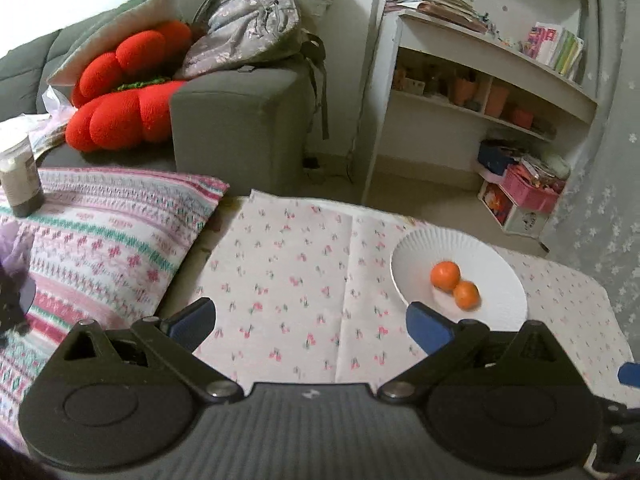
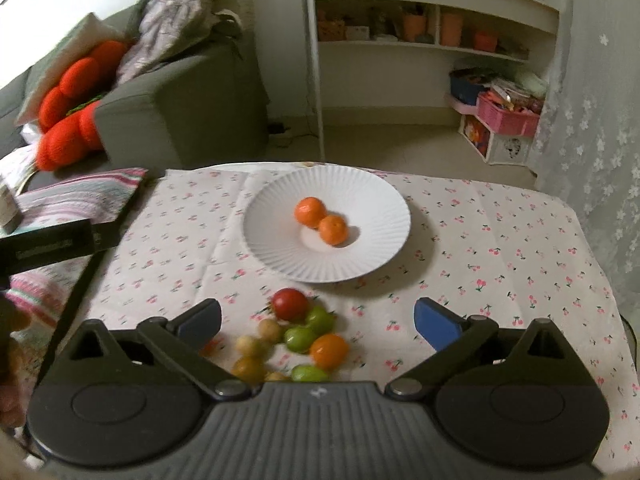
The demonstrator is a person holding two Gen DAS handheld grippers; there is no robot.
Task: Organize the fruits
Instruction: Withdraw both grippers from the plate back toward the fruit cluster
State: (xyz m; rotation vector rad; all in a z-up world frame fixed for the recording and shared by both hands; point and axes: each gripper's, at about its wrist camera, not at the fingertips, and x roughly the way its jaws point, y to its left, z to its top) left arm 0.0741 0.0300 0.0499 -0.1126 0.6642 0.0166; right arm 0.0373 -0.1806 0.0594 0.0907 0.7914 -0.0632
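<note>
Fruits are split between two places at this moment, and each view shows a part of that.

From the left wrist view, two oranges (image 1: 455,285) are seen touching each other in the white ribbed plate (image 1: 416,248), which sits on the cherry-print cloth (image 1: 288,264) of the worktop. The left gripper (image 1: 311,322) is held above bare cloth, its jaws spread wide with nothing between them. A striped cushion (image 1: 104,248) lies to the left, with a jar (image 1: 20,184) standing on it.

From the right wrist view, the same plate (image 2: 280,248) is seen further off, and a loose heap of small fruits (image 2: 292,340) lies on the cloth just before the right gripper (image 2: 318,320): a red fruit (image 2: 290,304), green ones (image 2: 310,330), yellowish ones and one more orange (image 2: 329,350). The right jaws are released and empty too.

The step in hand is judged to be picking the next fruit from the heap. The remaining orange would best be taken next, to join its likes on the plate. It should be approached from above with the jaws astride it, the neighbouring green fruits being kept clear so that none is nudged and rolled off. A gentle close is advised, since small round fruit slips easily.
</note>
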